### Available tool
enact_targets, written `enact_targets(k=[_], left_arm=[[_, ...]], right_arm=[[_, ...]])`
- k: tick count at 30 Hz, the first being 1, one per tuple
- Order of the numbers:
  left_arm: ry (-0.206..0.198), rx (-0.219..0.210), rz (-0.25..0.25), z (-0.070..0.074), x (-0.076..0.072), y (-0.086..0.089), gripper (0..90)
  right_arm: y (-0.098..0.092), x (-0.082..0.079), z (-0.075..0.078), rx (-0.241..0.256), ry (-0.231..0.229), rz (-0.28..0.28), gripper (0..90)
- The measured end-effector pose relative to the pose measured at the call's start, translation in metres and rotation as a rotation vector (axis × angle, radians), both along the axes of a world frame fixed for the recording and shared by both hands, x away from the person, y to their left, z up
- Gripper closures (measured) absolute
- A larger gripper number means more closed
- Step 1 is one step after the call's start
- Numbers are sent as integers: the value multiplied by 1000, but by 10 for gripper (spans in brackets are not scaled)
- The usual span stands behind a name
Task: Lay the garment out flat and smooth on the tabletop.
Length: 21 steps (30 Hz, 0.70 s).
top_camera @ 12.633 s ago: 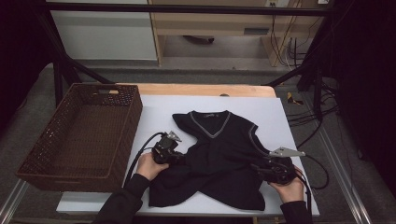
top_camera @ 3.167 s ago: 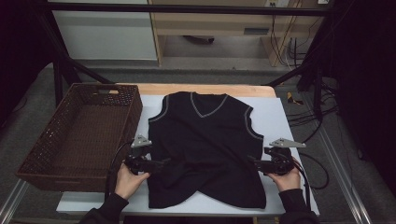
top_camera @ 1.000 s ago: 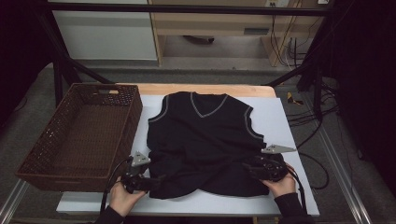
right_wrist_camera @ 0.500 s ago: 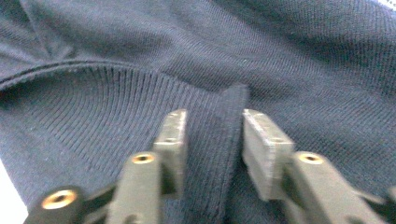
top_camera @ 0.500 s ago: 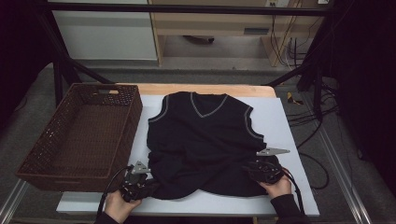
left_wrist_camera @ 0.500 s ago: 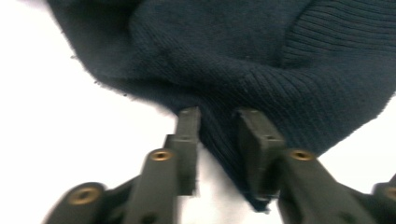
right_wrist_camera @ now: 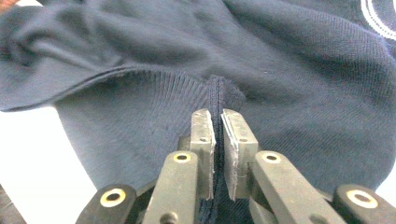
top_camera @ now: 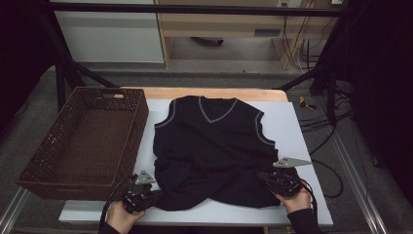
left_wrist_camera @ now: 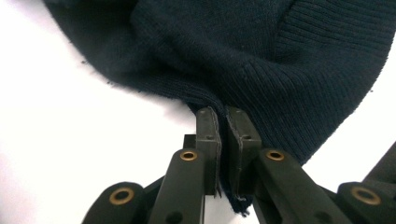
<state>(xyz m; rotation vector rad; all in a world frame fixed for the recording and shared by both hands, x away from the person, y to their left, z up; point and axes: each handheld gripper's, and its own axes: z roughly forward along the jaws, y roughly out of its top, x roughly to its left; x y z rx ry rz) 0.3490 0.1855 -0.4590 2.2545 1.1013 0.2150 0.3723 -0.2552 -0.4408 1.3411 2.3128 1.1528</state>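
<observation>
A dark navy V-neck vest (top_camera: 214, 146) with pale trim lies flat on the white table (top_camera: 302, 126), neck toward the far edge. Its lower hem is bunched and pulled toward the near edge. My left gripper (top_camera: 157, 193) is shut on the hem's left corner, and the ribbed knit (left_wrist_camera: 261, 79) shows pinched between its jaws (left_wrist_camera: 222, 122). My right gripper (top_camera: 265, 176) is shut on the hem's right side, with a fold of the ribbed fabric (right_wrist_camera: 140, 107) squeezed between its jaws (right_wrist_camera: 218, 122).
A brown wicker basket (top_camera: 83, 141) stands at the table's left, with nothing visible inside. Cables (top_camera: 331, 122) trail off the right edge. Bare white table runs along the near edge in front of the vest.
Both grippers have drawn back toward the near edge with the hem in their jaws, the left one farther. The vest's lower part has bunched up.
</observation>
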Motion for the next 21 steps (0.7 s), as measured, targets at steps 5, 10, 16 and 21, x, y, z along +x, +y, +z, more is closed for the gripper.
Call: enact_targets(k=[5, 10, 16, 21], left_arm=[[-23, 29, 9, 1, -20, 4, 836], [-23, -23, 42, 4, -17, 13, 806], [-19, -33, 53, 0, -10, 12, 688], [-23, -34, 68, -3, -6, 12, 539]], right_arm=[[-4, -27, -4, 26, 53, 63, 836], [-1, -47, -13, 11, 158, 102, 749], [-7, -47, -2, 48, 79, 79, 545], [-26, -35, 0, 52, 9, -55, 409]])
